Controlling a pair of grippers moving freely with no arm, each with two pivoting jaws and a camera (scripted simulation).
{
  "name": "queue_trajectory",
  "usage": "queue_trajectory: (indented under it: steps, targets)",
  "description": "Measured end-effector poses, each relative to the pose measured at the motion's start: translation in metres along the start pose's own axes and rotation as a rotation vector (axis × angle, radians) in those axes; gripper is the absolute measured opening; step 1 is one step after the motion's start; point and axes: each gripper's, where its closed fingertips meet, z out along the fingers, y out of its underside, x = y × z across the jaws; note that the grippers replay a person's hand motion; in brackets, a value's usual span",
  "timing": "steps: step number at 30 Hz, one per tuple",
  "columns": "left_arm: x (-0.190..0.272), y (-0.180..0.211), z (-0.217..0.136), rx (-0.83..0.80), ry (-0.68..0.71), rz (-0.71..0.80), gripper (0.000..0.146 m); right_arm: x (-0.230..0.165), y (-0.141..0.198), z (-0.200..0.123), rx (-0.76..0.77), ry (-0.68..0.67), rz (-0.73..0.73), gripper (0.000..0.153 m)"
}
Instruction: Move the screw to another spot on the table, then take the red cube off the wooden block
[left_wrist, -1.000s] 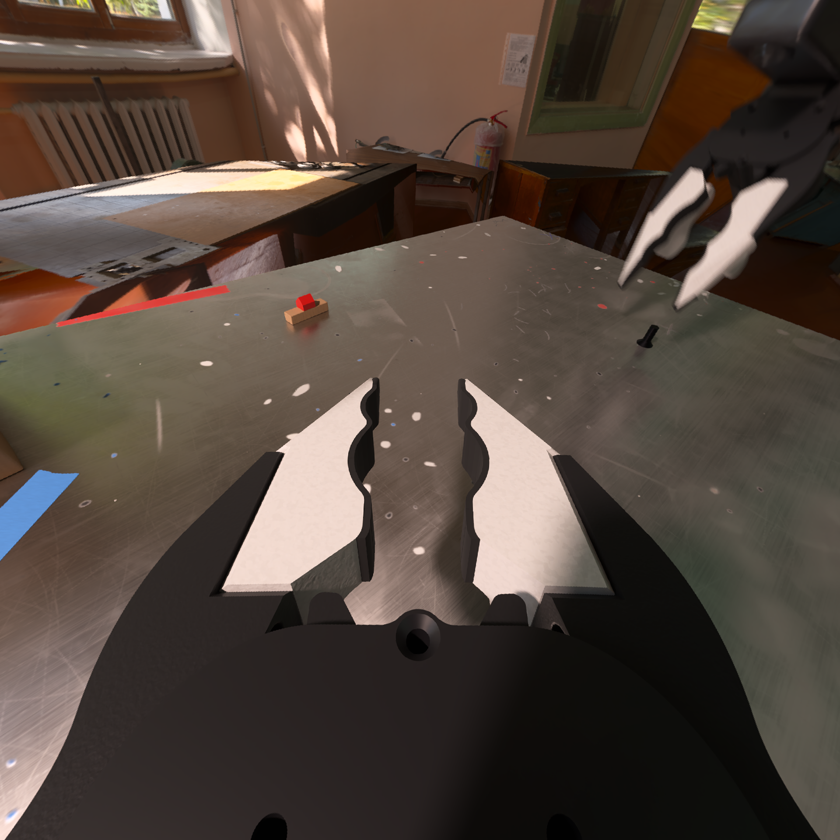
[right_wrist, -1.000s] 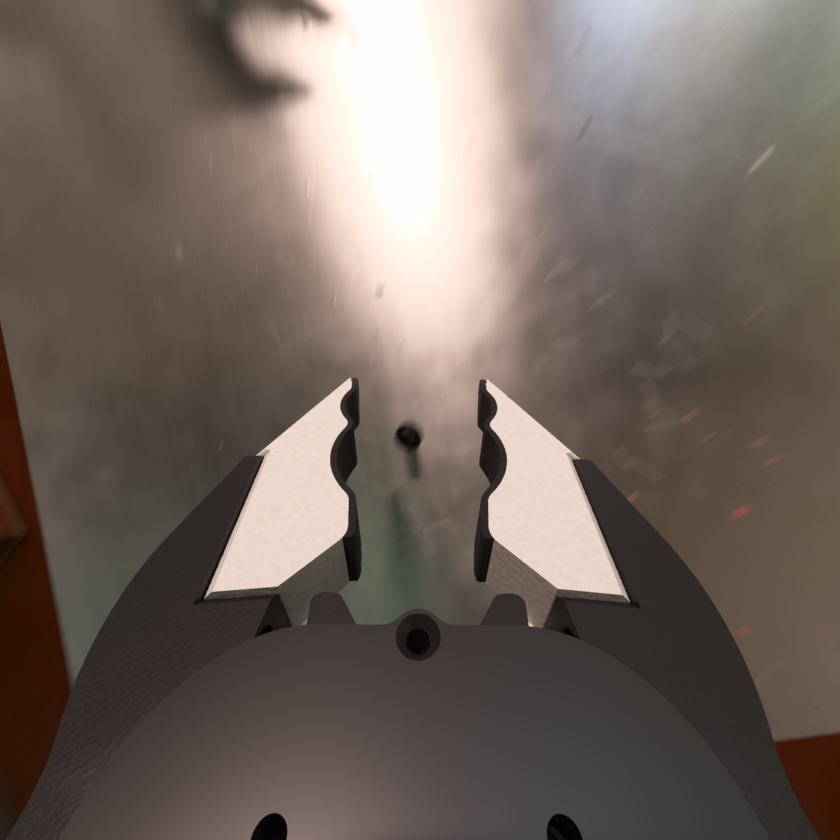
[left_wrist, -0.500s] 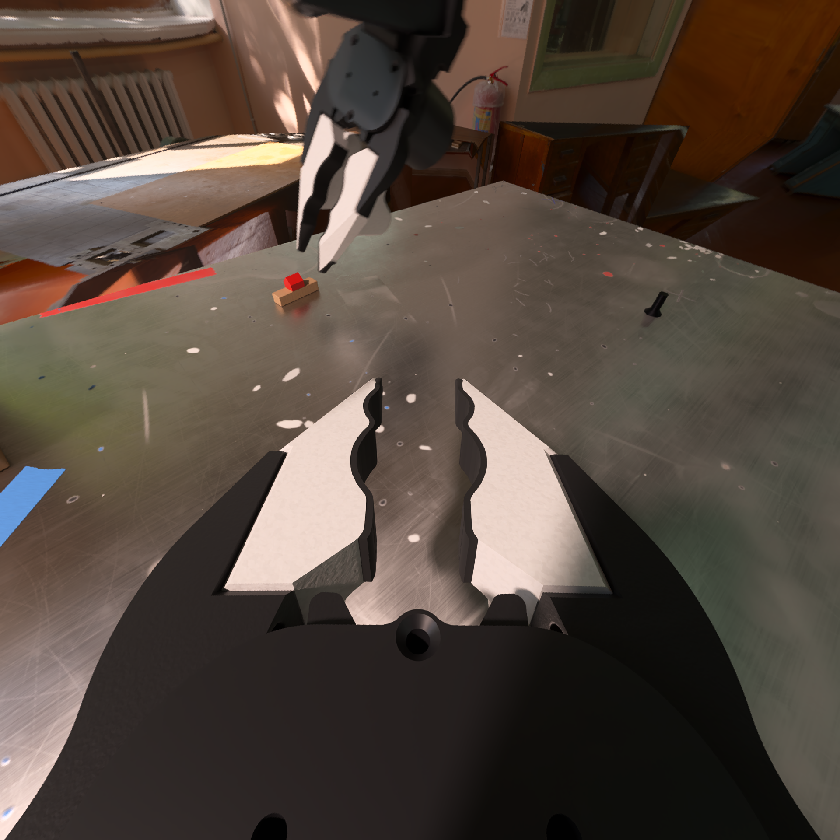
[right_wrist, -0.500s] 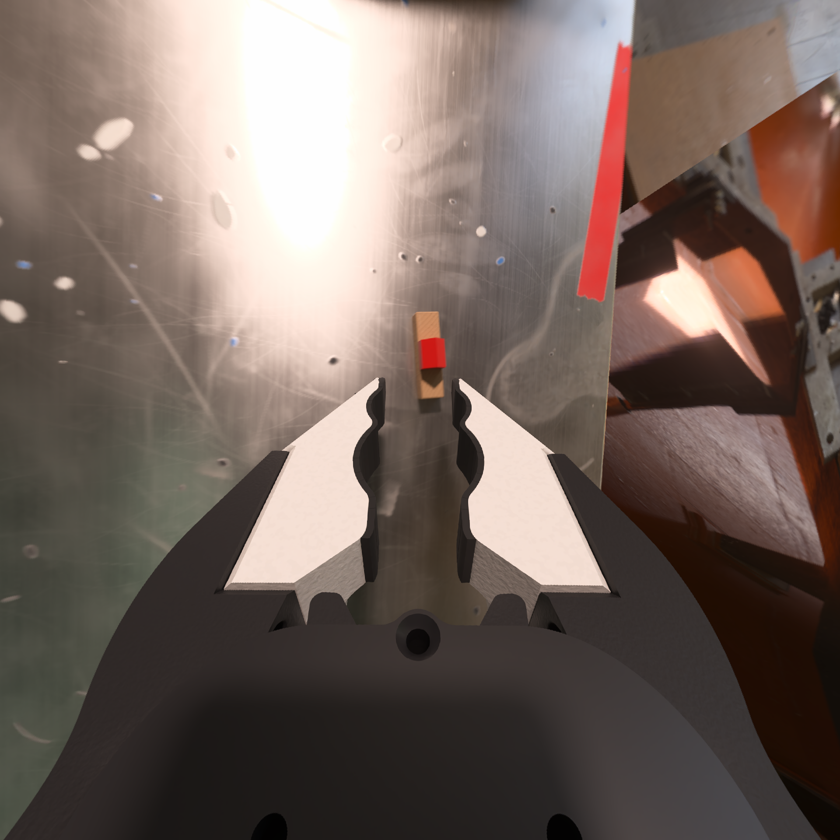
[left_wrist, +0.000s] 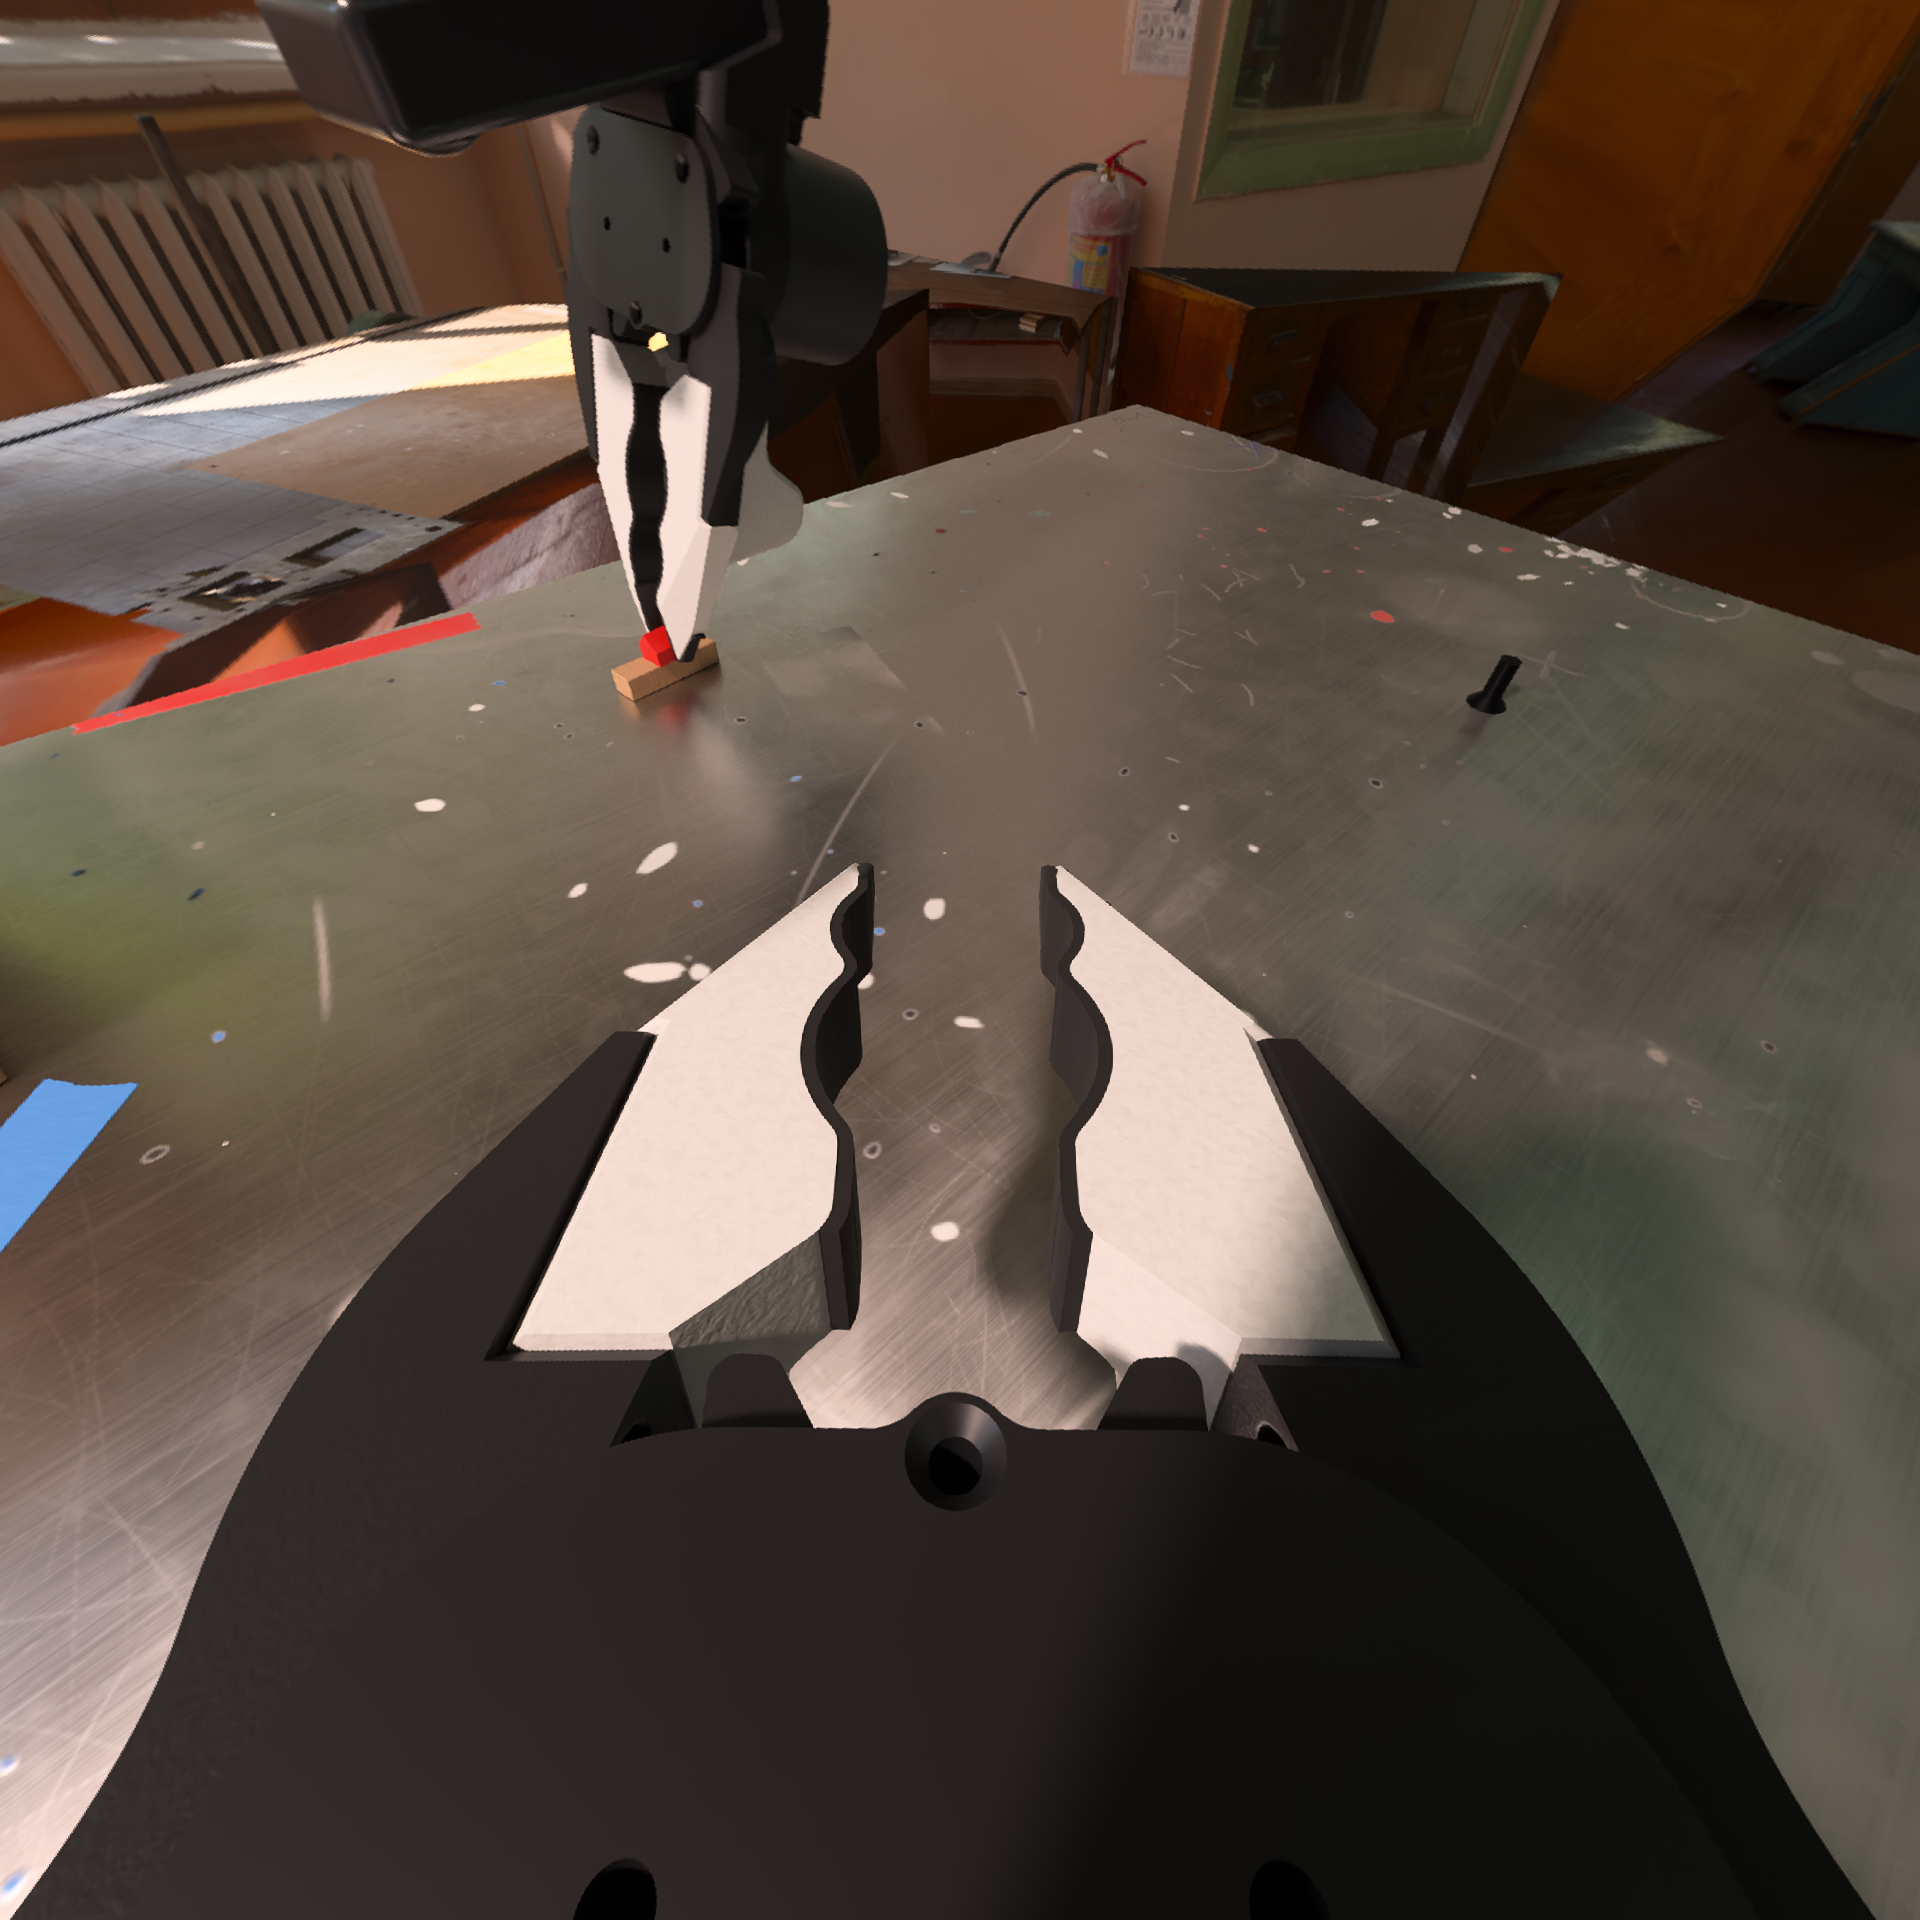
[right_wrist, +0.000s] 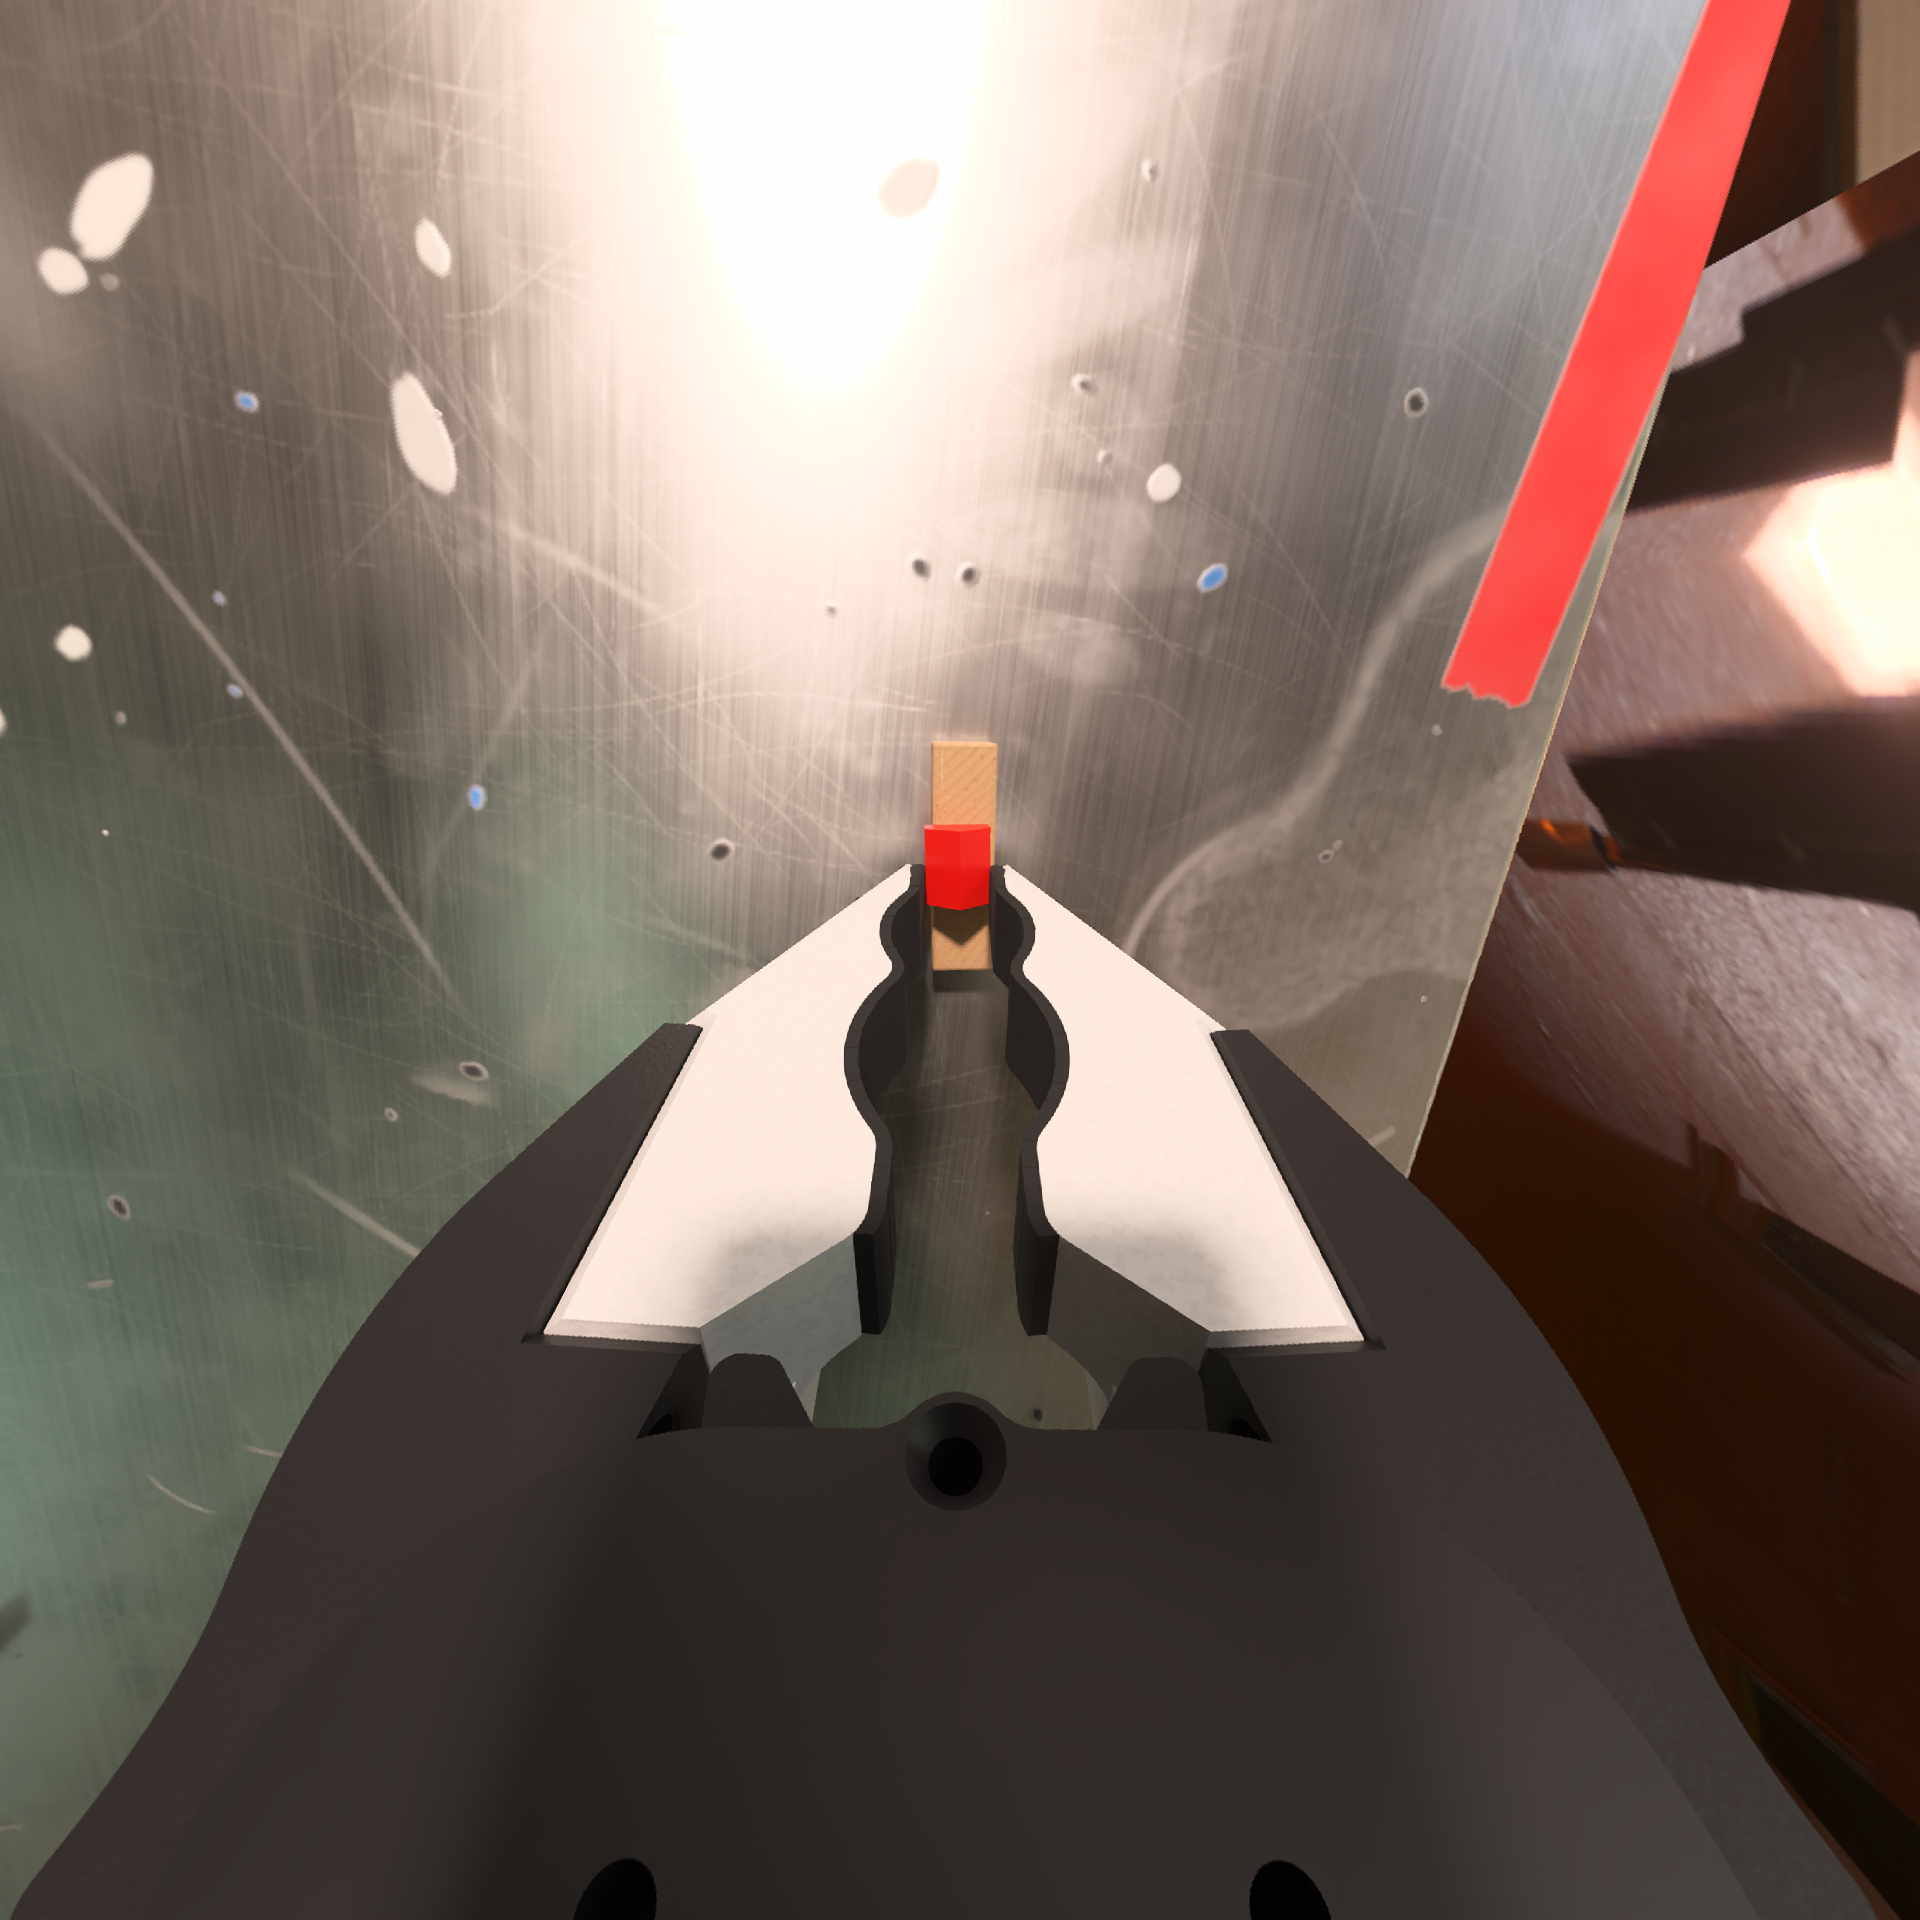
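The red cube (right_wrist: 956, 862) sits on the small wooden block (right_wrist: 964, 784) near the table's far left edge. My right gripper (right_wrist: 958, 878) points down at it, and its fingertips are closed on the cube's two sides. The left wrist view shows the same grip from afar: the right gripper (left_wrist: 665, 639), the cube (left_wrist: 652, 646) and the block (left_wrist: 665, 675). I cannot tell whether the cube still touches the block. The black screw (left_wrist: 1493, 686) stands on its head at the far right. My left gripper (left_wrist: 956, 883) is open and empty above the table's middle.
The scratched metal table (left_wrist: 1143, 727) has a red tape strip (left_wrist: 281, 670) along its far left edge, also in the right wrist view (right_wrist: 1621, 343) close to the block. A blue tape strip (left_wrist: 52, 1143) lies at the left. Beyond the edge the floor drops away.
My right gripper left the screw, crossed to the wooden block, came down and closed its fingers on the red cube. The left gripper has barely moved.
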Motion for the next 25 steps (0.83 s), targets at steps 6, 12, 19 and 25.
queue_trajectory:
  steps: [6,12,19,25]
  targets:
    - [-0.002,-0.005,-0.005,0.028,0.003,-0.032,0.032,-0.052,-0.009,-0.059,0.244,0.059,-0.048,0.012]
    - [0.000,-0.009,-0.006,0.047,0.047,-0.071,0.039,-0.152,0.105,-0.111,0.126,0.064,0.046,0.011]
    - [0.001,-0.008,-0.004,0.038,0.035,-0.055,0.039,-0.233,0.199,-0.088,0.076,0.040,0.283,0.011]
    - [0.001,-0.009,-0.005,0.045,0.020,-0.053,0.037,-0.243,0.210,-0.074,0.070,0.045,0.335,0.011]
